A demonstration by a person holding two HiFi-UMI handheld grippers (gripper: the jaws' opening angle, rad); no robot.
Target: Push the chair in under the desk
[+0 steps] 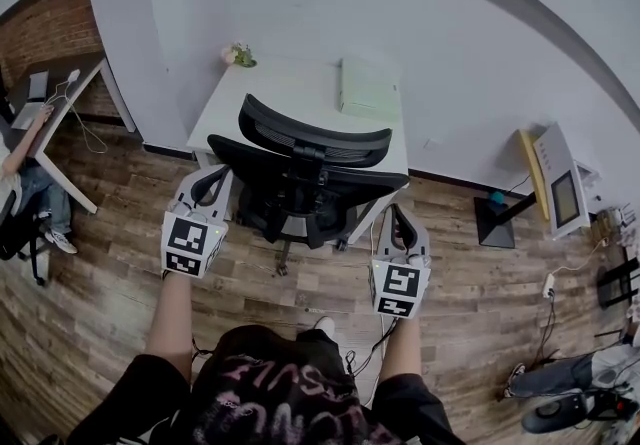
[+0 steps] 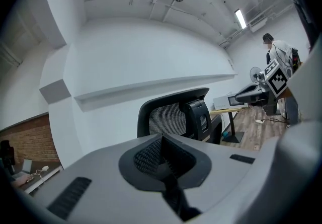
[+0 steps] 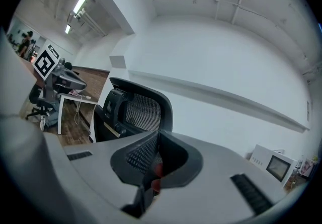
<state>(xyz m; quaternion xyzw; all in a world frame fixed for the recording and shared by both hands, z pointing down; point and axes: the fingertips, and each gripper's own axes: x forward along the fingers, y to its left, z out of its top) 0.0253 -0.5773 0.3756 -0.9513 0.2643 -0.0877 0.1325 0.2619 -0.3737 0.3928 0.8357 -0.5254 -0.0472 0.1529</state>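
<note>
Black mesh-back office chair [image 1: 300,173] at white rectangular desk [image 1: 282,88], seat partly under, backrest outside. Left gripper [image 1: 212,178], right gripper [image 1: 398,215] flank backrest, jaws closed, empty; probably for even, straight shove.

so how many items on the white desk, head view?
2. A small plant at the desk far-left corner, a white box at the far right. The chair may hide more near the front edge.

Chair [image 1: 300,178] blocks the desk [image 1: 280,93] front; open floor [image 1: 480,303] either side
</note>
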